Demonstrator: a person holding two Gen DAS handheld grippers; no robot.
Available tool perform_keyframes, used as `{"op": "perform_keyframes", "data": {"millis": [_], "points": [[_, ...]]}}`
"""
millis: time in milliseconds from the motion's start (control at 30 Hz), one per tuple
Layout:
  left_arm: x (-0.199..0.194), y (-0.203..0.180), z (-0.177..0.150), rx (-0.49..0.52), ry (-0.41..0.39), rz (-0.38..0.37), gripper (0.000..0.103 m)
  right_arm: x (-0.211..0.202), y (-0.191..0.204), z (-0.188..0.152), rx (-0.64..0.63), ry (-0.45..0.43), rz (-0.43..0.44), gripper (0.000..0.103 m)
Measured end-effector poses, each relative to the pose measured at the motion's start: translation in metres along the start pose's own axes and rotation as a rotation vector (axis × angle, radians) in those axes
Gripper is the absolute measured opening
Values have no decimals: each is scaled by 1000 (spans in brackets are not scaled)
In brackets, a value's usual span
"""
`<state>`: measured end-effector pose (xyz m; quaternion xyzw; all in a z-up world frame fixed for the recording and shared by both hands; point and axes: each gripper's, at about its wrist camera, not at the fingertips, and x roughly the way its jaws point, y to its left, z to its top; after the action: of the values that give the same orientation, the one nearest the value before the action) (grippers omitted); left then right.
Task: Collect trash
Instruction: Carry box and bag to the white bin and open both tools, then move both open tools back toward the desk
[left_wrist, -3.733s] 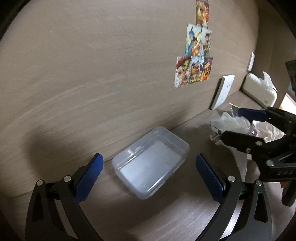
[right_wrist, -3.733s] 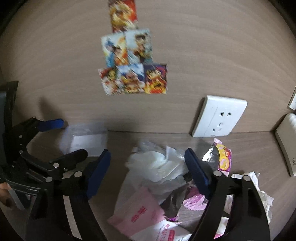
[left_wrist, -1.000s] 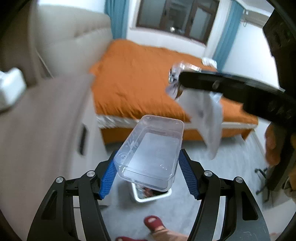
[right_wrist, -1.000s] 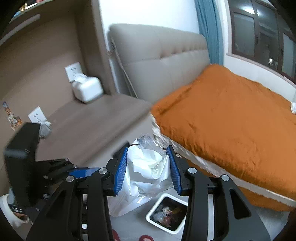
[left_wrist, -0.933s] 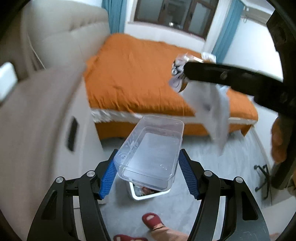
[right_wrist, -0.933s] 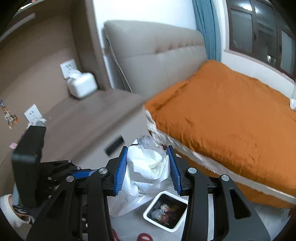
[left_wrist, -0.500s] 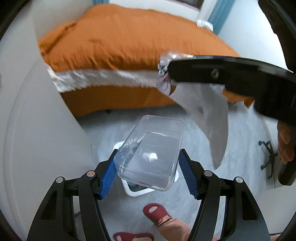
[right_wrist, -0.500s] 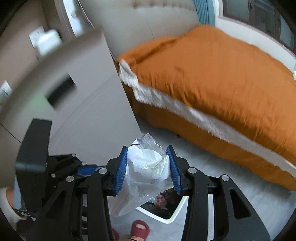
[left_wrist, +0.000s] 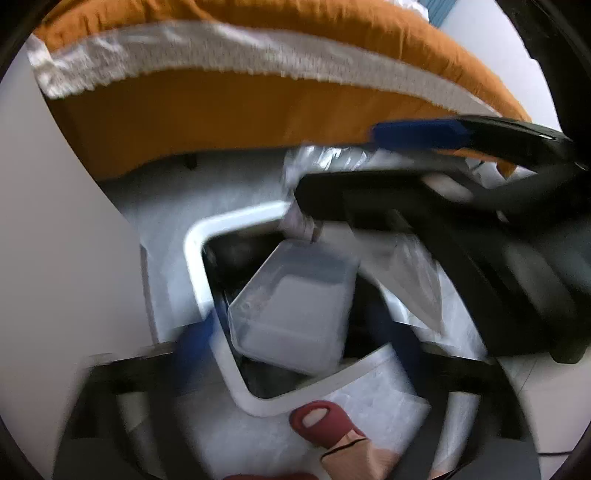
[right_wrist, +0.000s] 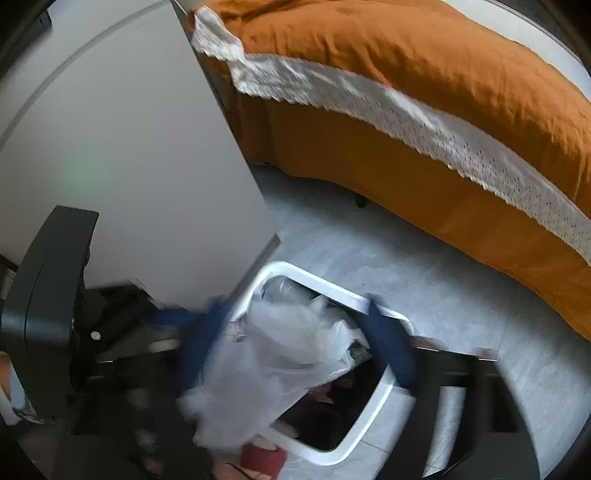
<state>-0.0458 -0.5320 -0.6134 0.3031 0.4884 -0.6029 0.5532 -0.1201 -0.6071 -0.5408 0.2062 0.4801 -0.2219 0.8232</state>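
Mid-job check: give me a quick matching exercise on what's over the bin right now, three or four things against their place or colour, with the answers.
Things:
1. clear plastic box
2. crumpled plastic bag
3. trash bin
4. slipper

Descriptions:
A. dark red, on the floor by the bin's near rim
B. white-rimmed, open, on the grey floor beside the bed
C. between the fingers of the left gripper, above the bin opening
D. between the fingers of the right gripper, hanging over the bin

Pairs: 1-C, 2-D, 3-B, 4-A
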Motion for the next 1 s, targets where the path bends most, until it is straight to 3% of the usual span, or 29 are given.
{"op": "perform_keyframes", "data": {"millis": [67, 200, 400, 700, 1000], "points": [[10, 3, -3, 18, 7, 21, 98, 10, -6, -7, 3, 24, -11, 98], [17, 5, -6, 35, 9, 41, 98, 12, -11, -13, 14, 37, -35, 98], [-5, 6, 1, 18, -4, 40, 98, -10, -9, -1, 20, 23, -38, 98], [-80, -3, 16, -5, -73, 72, 98, -76, 14, 34, 25, -46, -28, 98], [-200, -13, 44, -96, -214, 97, 98, -178, 50, 80, -17, -169, -16, 98]]}}
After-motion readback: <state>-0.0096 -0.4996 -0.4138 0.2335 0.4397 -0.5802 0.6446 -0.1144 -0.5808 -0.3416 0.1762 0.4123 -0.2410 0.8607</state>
